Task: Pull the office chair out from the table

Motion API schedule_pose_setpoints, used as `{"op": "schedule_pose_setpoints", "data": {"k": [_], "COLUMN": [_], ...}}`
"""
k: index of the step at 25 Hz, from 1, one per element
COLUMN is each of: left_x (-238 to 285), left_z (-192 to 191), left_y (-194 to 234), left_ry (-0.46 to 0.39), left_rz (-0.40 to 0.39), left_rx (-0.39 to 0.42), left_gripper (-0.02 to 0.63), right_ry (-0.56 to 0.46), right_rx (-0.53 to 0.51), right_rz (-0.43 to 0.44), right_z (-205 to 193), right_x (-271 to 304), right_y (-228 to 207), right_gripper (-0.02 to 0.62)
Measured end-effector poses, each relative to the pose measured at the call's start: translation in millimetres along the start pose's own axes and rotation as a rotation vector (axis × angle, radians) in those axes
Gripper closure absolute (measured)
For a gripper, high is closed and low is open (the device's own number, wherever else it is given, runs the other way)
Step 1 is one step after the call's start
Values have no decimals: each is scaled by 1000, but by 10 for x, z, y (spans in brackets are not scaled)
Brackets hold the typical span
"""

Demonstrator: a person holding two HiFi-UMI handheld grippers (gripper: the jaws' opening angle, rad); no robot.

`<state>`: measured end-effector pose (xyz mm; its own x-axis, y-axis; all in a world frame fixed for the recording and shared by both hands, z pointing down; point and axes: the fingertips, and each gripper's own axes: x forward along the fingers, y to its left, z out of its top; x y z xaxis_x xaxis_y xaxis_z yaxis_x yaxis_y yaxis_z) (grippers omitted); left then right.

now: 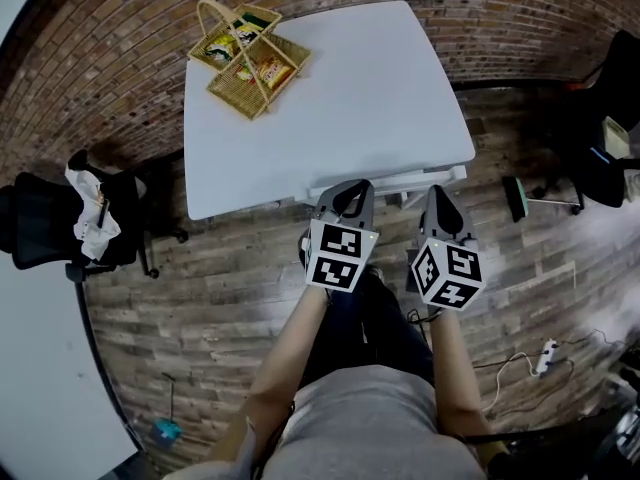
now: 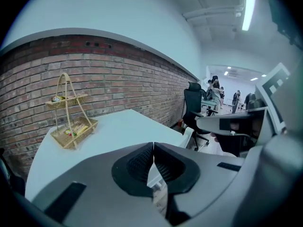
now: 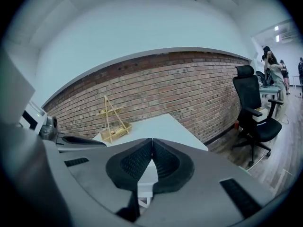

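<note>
A: Where are we standing with the tools just now?

B: We are standing at the near edge of the white table [image 1: 330, 98]. We are holding the left gripper [image 1: 348, 190] and the right gripper [image 1: 441, 196] side by side above that edge, both pointing across the tabletop.

A: Are we gripping anything?

B: No. On both tools the jaws are pressing together, pad against pad, and nothing is sitting between them. We are supposing they are closed only because there is nothing to grasp here.

A: And the chair that we must pull?

B: No chair is showing under the table. One black office chair [image 1: 55, 226] is standing near the table's left side, with a white cloth [image 1: 88, 208] lying on it. We are judging this to be the one, because it is the nearest. Another black chair [image 1: 608, 133] is standing well apart at the right, by the brick wall [image 1: 520, 18].

A: So the pull is not yet under way?

B: We are thinking so. We are facing the table and not the chair, so we are needing to turn to the left and open the jaws first. The wicker basket [image 1: 250, 60] of snacks is sitting at the far corner, away from our path.
</note>
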<state>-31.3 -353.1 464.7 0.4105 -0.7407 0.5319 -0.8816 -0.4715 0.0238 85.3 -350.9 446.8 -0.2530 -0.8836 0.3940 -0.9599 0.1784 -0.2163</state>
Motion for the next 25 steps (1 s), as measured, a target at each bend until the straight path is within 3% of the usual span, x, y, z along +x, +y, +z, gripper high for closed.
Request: {"op": "schedule_pose_setpoints", "data": {"k": [4, 16, 19, 23, 25], "left_x": [158, 513, 550, 636, 683], "left_z": [-99, -286, -365, -432, -491], "left_y": [4, -225, -276, -246, -282], "left_ry": [90, 268, 306, 360, 398], "left_rz": [-31, -271, -329, -323, -360], "left_rx": [82, 271, 315, 445, 499], "left_gripper": [592, 586, 480, 465, 433], "right_ry": [12, 27, 31, 36, 37], "right_rx": [19, 69, 81, 96, 103], "right_rz": [-37, -112, -112, -124, -131], "right_z": [-48, -54, -73, -93, -94], "right_x": [56, 259, 299, 322, 333], "right_y": [-88, -303, -286, -278, -283], "right_gripper": [581, 581, 581, 581, 581]}}
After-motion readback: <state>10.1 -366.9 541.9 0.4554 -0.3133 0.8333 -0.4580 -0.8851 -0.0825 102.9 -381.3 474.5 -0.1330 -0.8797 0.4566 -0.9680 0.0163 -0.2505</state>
